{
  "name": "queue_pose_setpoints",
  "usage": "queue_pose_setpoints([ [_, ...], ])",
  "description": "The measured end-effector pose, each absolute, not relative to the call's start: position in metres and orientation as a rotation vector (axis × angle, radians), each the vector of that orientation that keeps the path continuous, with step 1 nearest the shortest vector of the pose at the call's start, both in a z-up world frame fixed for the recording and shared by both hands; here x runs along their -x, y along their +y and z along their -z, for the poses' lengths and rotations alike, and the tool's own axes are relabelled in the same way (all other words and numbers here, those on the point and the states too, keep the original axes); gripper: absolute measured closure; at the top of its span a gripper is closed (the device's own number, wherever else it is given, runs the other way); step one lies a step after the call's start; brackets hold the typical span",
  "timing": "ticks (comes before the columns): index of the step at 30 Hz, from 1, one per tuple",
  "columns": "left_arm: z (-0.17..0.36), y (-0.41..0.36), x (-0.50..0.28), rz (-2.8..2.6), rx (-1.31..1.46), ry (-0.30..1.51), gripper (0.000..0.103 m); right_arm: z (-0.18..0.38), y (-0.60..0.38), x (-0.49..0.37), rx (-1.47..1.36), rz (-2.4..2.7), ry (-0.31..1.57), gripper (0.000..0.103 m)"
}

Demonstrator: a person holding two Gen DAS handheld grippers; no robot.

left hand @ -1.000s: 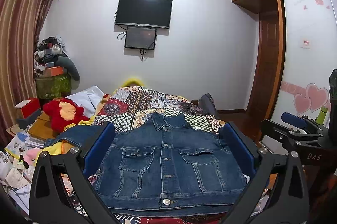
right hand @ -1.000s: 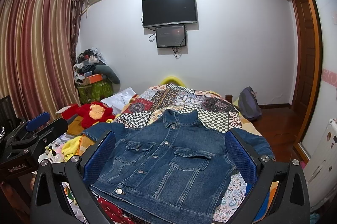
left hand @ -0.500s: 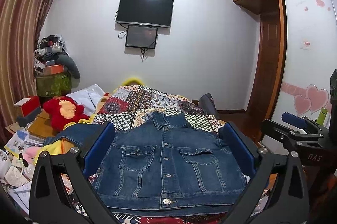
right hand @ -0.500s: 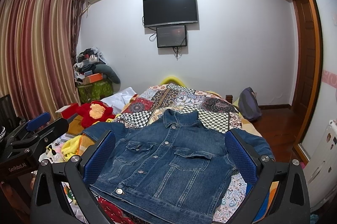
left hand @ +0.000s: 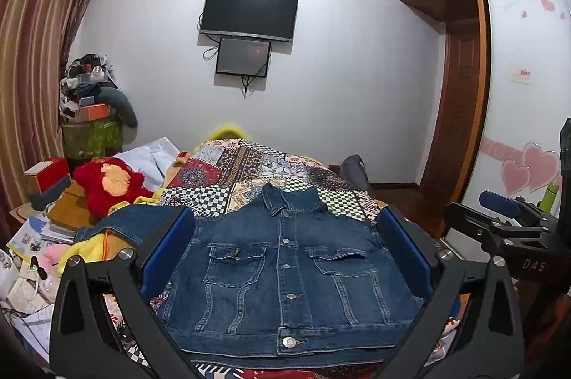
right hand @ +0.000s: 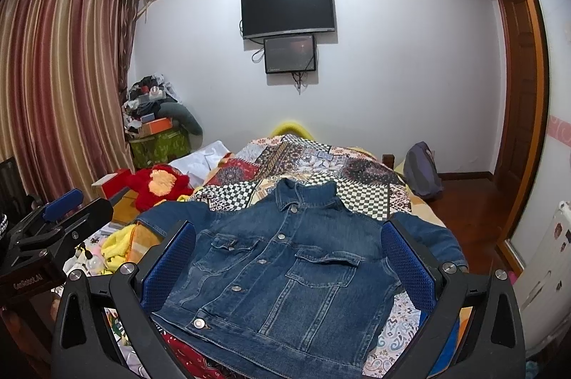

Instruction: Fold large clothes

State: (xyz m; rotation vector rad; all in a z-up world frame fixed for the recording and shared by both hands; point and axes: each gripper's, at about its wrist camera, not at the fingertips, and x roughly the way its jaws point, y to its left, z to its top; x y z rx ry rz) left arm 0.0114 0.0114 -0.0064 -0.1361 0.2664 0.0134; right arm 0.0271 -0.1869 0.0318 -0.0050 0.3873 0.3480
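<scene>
Jacket (left hand: 285, 272), blue denim, lies spread flat and buttoned on the bed (left hand: 257, 165), front up, collar toward the far wall. In the left wrist view the left gripper (left hand: 285, 236) hangs above the near hem with its blue pads (left hand: 167, 250) wide apart, one at each side of the jacket's body, holding nothing. One sleeve reaches out left over a yellow cloth (left hand: 89, 250). A red plush toy (left hand: 107, 182) sits beyond that sleeve, near a stack of books. The right gripper (left hand: 499, 222) shows at the right edge, its jaws parted. A TV (left hand: 249, 11) hangs on the wall with a smaller screen (left hand: 242, 56) just below it.

In the right wrist view the jacket (right hand: 285, 272) lies slightly askew, hem corner nearest at lower left. The right gripper (right hand: 289, 236) is held over it, pads (right hand: 407, 261) spread wide and empty. The right sleeve bends down along the bed's (right hand: 357, 190) edge. The left gripper (right hand: 60, 218) appears at the left edge, open too. The plush toy (right hand: 157, 186) and the yellow cloth (right hand: 117, 247) lie left of the jacket; a bag (right hand: 421, 172) leans at the bed's far right. Striped curtains (right hand: 60, 86) cover the left wall.
</scene>
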Motion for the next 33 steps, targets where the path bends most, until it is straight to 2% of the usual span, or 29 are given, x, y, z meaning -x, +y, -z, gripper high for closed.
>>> queue_pose_setpoints([
  [8, 0.019, 0.045, -0.05, -0.087, 0.162, 0.317, 0.0, -0.026, -0.17, -0.067, 0.044, -0.359, 0.418, 0.0],
  [17, 0.052, 0.124, -0.13, -0.262, 0.175, 0.457, 0.0, 0.001, -0.129, -0.169, 0.062, -0.412, 0.545, 0.0],
  [27, 0.15, 0.245, -0.197, -0.307, 0.433, 0.727, 0.0, 0.054, -0.089, -0.278, 0.167, -0.351, 0.672, 0.0],
  [33, 0.2, 0.276, -0.22, -0.26, 0.56, 0.845, 0.0, 0.112, -0.078, -0.326, 0.151, -0.408, 0.86, 0.0],
])
